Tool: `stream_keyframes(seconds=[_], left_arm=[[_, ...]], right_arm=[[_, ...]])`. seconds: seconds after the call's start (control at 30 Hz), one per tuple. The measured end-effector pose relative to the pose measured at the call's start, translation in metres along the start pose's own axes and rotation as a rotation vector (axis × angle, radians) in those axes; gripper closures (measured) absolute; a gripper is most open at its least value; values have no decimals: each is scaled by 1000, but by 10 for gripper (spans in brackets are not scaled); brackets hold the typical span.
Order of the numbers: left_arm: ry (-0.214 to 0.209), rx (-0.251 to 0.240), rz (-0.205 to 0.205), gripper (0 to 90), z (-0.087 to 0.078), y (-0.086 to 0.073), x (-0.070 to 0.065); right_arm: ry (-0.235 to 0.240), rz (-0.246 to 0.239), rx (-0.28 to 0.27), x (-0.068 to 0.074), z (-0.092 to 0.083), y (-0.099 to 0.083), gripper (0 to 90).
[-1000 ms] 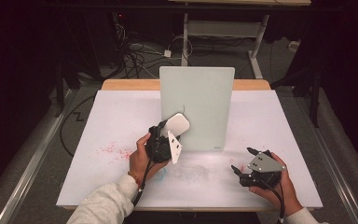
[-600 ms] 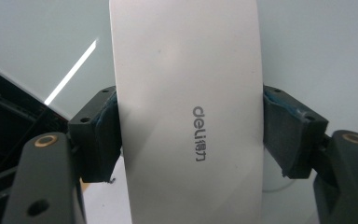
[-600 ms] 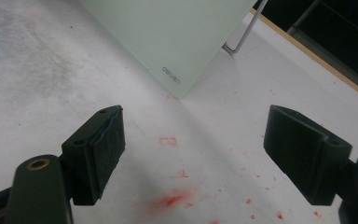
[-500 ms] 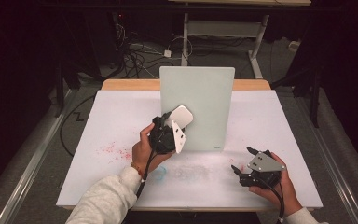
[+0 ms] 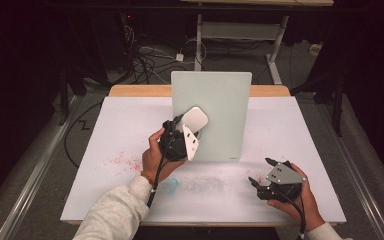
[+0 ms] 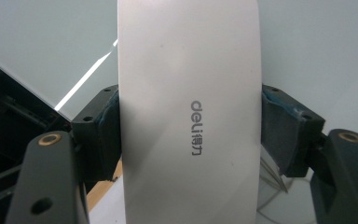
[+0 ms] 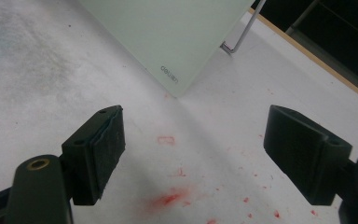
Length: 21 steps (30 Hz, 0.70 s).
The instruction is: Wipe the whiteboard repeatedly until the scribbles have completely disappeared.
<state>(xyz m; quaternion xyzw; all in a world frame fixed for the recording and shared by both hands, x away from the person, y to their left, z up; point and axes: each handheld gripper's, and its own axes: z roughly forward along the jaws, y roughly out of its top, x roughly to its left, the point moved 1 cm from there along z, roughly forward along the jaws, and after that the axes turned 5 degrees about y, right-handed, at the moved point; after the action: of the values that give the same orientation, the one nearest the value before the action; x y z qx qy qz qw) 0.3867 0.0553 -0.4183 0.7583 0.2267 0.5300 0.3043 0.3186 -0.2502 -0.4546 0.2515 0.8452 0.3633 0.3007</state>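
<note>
Fingers (image 6: 279,135) of the left gripper (image 5: 186,131) clamp the white eraser (image 6: 189,112) by its long sides, with the pale glass board (image 5: 225,110) standing just beyond their tips. Seen from the high view, the eraser lies against the board's lower left face, so wiping looks under way; the board shows no marks, and little seems left there. Red and blue smudges on the table (image 5: 130,120) remain. Well apart, the right gripper (image 5: 261,174) rests low, jaws spread and empty.
</note>
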Motion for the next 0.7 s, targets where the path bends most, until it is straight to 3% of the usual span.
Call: stream_keyframes(seconds=[0.17, 0.33, 0.7], left_arm=[[-28, 19, 33, 285, -2, -20, -15], [-55, 60, 108, 283, -6, -38, -29], [-78, 112, 226, 282, -9, -55, -37]], right_arm=[[1, 1, -1, 1, 0, 0, 211], [4, -4, 3, 2, 1, 1, 211], [4, -14, 5, 3, 1, 1, 211]])
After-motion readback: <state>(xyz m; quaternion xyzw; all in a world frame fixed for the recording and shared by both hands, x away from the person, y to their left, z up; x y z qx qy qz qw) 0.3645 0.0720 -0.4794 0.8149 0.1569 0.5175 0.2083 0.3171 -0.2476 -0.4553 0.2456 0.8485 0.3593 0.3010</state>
